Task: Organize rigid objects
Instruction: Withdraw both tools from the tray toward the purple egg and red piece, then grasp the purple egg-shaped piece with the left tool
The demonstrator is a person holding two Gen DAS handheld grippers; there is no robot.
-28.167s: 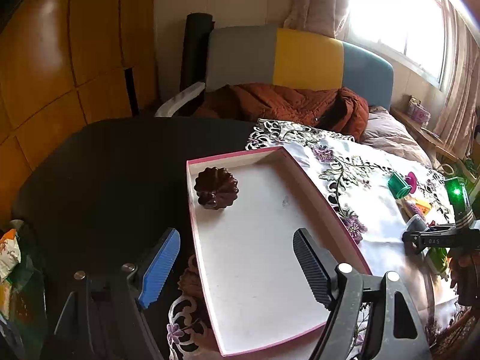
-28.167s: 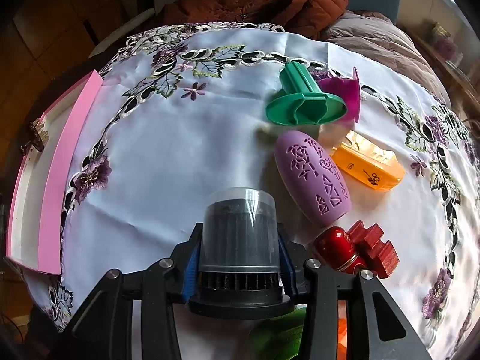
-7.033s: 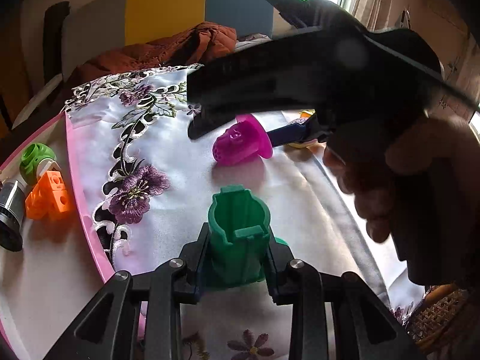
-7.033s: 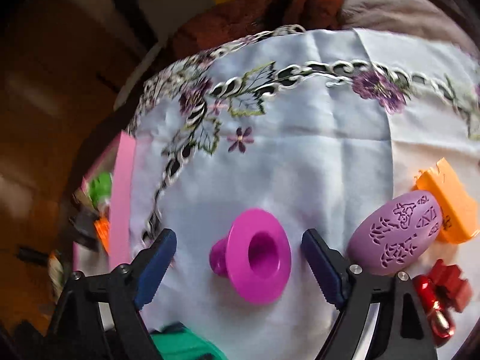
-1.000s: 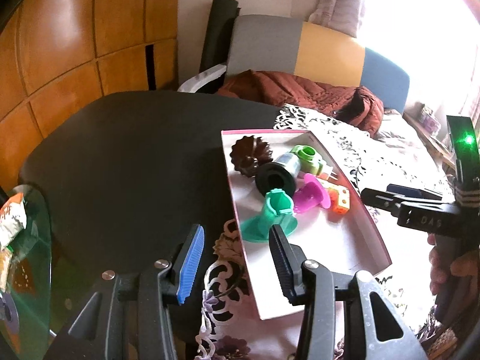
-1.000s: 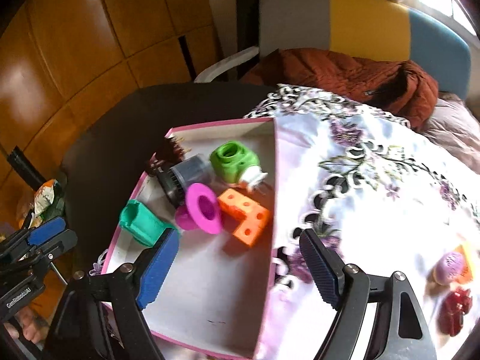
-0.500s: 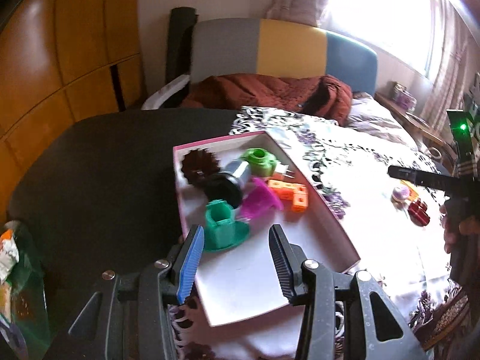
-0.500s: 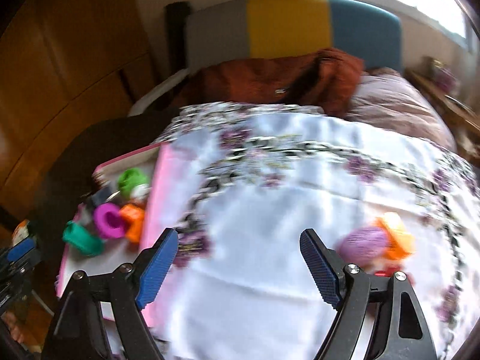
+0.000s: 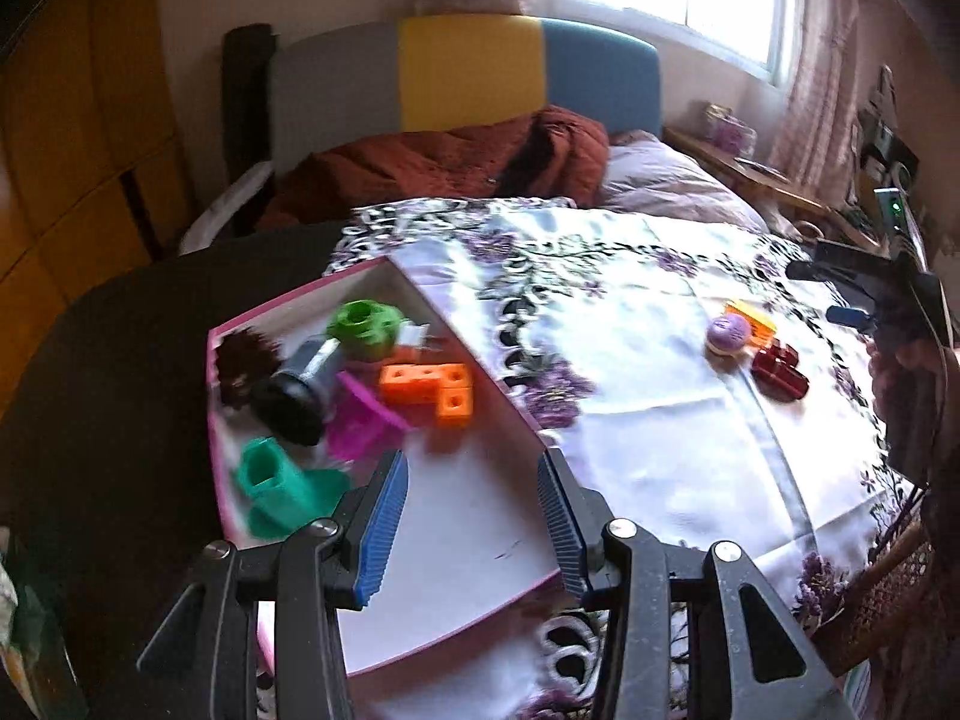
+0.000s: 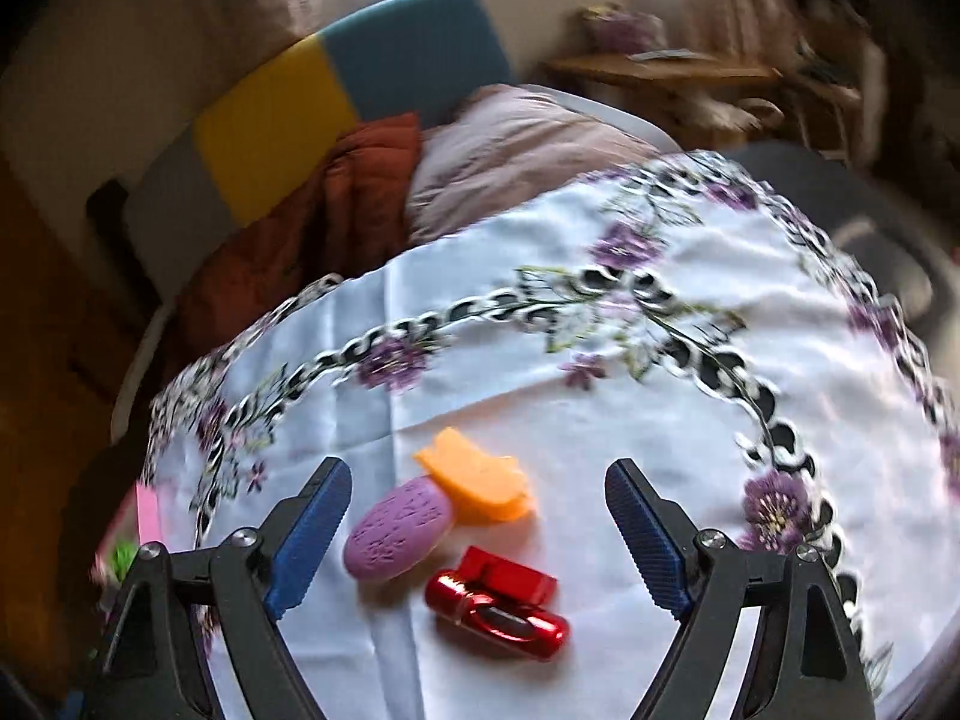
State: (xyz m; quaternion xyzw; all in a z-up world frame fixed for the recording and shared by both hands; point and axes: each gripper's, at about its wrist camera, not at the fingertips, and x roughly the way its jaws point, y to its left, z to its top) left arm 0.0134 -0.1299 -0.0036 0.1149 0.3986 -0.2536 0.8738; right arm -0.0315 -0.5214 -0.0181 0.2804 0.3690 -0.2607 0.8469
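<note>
A pink-rimmed tray (image 9: 480, 546) holds a teal cup (image 9: 273, 489), a magenta funnel (image 9: 363, 423), an orange block (image 9: 429, 396), a green piece (image 9: 363, 327), a black cylinder (image 9: 294, 390) and a dark brown mould (image 9: 240, 363). My left gripper (image 9: 471, 516) is open and empty over the tray's near part. On the white cloth lie a purple egg (image 10: 399, 528), an orange piece (image 10: 477, 483) and a red piece (image 10: 498, 606). My right gripper (image 10: 477, 531) is open and empty, its jaws either side of these three; it also shows in the left wrist view (image 9: 840, 294).
The embroidered white cloth (image 10: 600, 396) covers a dark round table (image 9: 108, 336). A chair with grey, yellow and blue back (image 9: 468, 72) holds a rust-brown jacket (image 9: 456, 162) behind the table. A wooden side table (image 10: 690, 78) stands far right.
My right gripper has swung right from the tray to the three objects on the cloth. My left gripper has moved right along the tray, still open and empty.
</note>
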